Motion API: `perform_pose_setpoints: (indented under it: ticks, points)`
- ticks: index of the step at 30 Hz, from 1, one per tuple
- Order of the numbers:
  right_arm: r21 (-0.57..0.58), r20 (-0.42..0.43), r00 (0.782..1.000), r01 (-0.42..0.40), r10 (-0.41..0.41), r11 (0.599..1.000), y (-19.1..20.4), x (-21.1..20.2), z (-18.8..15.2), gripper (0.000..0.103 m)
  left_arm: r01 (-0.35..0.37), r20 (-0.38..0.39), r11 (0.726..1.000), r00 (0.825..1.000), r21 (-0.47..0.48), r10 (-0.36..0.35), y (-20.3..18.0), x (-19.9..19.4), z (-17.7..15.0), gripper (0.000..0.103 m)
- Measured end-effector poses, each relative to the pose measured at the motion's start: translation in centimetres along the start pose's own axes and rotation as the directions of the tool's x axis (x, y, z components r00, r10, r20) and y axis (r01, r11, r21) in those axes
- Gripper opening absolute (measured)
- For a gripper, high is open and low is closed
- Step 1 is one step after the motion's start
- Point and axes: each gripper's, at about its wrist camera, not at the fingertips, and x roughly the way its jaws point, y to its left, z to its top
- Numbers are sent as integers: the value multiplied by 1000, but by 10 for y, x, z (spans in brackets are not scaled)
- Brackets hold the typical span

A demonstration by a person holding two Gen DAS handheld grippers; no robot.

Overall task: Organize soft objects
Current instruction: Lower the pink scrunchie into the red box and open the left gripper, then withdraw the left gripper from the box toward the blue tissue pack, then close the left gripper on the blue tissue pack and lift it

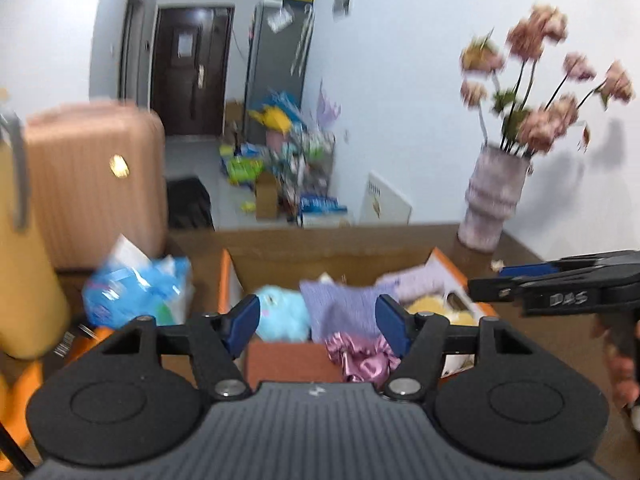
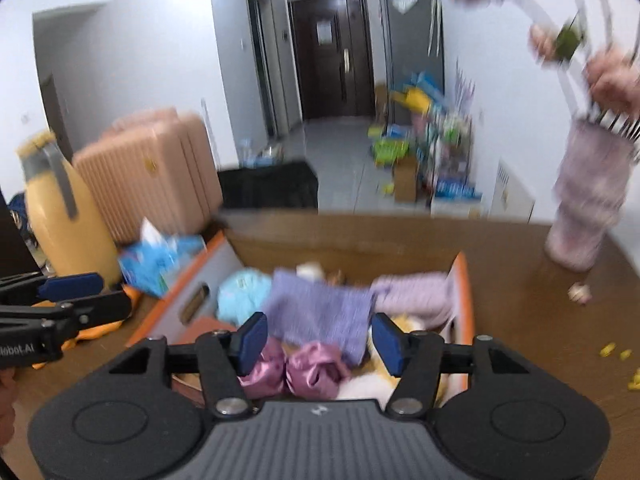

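Both the left gripper (image 1: 316, 322) and right gripper (image 2: 314, 338) hover with fingers apart, gripping nothing, over the box (image 2: 344, 246) (purple cloth (image 2: 320, 312) at twelve o'clock inside).

White letters reading "DAS" stand on the side of the black right claw (image 1: 486, 280) in the left wrist view. In the right wrist view, white lettering ending in "obot.AI" runs along the black left claw (image 2: 116, 294). Other papers and packages are too blurred to read.
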Motion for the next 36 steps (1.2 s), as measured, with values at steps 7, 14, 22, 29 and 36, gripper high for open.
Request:
perform_pose_setpoints:
  ticks: [7,14,22,29,36]
  points:
    - [-24,147,989,-7,10,1000,4,-88,-15,68,-58,102,998,993,38,54,-15,-71,-14,73]
    - [-24,270,963,-15,20,1000,19,-154,-128,71,-104,169,994,981,27,98,-34,-144,-119,83]
    - [72,208,973,-115,98,991,38,-198,-268,74,-27,44,997,999,-74,30,-35,-200,-219,88]
    - [123,205,976,-106,79,987,36,-197,-270,74,-16,57,999,998,-43,19,-42,-190,-209,88]
    - [163,143,983,-136,112,977,31,-148,-249,57,24,-9,998,1000,-53,-24,-38,-122,-189,72]
